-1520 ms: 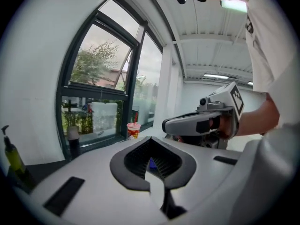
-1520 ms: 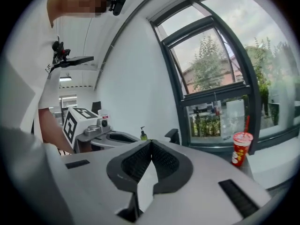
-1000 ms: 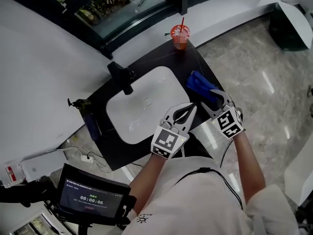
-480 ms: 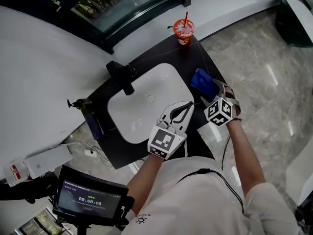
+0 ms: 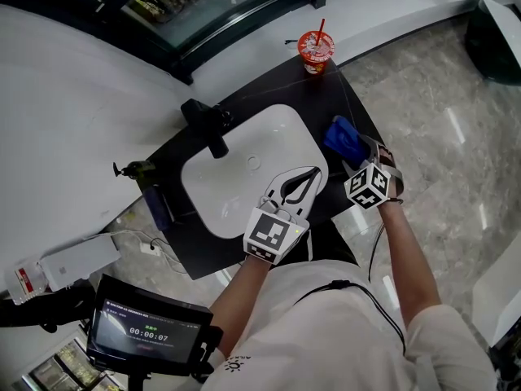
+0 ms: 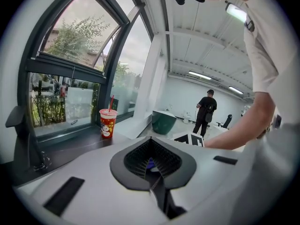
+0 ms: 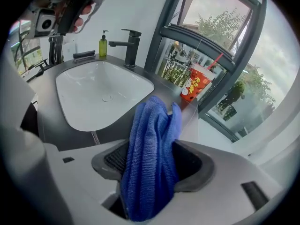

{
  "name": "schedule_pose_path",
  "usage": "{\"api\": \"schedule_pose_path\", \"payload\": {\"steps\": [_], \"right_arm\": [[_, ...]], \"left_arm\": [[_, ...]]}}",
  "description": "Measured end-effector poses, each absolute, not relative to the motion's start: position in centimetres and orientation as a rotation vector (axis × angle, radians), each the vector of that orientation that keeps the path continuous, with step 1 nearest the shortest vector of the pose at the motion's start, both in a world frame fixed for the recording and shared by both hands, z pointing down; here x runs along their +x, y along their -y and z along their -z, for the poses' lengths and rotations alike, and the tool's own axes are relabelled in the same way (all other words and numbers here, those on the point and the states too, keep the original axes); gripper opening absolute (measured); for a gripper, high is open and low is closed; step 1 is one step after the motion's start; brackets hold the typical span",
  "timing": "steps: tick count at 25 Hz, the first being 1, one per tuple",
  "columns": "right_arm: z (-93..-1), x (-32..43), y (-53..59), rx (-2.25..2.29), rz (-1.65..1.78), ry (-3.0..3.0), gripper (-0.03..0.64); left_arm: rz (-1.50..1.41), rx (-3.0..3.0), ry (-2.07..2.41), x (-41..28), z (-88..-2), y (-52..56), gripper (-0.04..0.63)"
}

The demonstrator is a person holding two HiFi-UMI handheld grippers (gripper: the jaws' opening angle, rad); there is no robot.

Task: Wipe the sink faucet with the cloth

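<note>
Your right gripper (image 5: pixel 359 153), jaws just opened wide, straddles the blue cloth (image 7: pixel 152 158) on the counter right of the sink (image 5: pixel 218 195), ready to pinch it, while your left gripper (image 5: pixel 314 173) hovers shut and empty near the basin, clear of the faucet (image 5: pixel 208 125) at its far left.

A red cup (image 5: pixel 315 49) with a straw stands on the dark counter (image 5: pixel 326 96) near the window (image 5: pixel 175 0).
</note>
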State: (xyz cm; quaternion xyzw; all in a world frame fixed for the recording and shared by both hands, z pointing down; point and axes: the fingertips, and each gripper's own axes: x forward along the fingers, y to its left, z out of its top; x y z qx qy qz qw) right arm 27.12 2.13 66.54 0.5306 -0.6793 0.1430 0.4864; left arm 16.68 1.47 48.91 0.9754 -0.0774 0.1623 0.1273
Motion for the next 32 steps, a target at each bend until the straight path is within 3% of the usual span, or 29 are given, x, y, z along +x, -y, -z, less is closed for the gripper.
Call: {"api": "schedule_pose_path", "payload": {"steps": [1, 2, 7, 11, 23, 32], "right_arm": [[-66.4, 27.3, -2.1, 1.301, -0.354, 1.654, 0.237], [-66.4, 27.4, -2.1, 1.308, -0.365, 1.654, 0.213], [-67.3, 27.9, -1.7, 1.257, -0.352, 1.625, 0.213], [-67.1, 28.3, -1.3, 1.288, -0.376, 1.653, 0.154], [-55.7, 22.3, 1.8, 1.422, -0.478, 2.005, 0.146], [-49.8, 12.3, 8.4, 1.170, -0.247, 2.265, 0.146]], "left_arm": [[-0.470, 2.840, 0.231, 16.6, -48.9, -1.3, -0.006], [-0.468, 2.840, 0.236, 16.6, -48.8, -1.2, -0.006], [-0.462, 2.843, 0.267, 16.2, -48.9, -0.5, -0.006], [-0.451, 2.848, 0.300, 15.4, -48.9, 0.1, -0.006], [-0.354, 2.868, 0.508, 10.4, -44.6, 2.6, -0.006], [-0.300, 2.816, 0.855, 2.1, -42.8, 5.6, -0.006]]}}
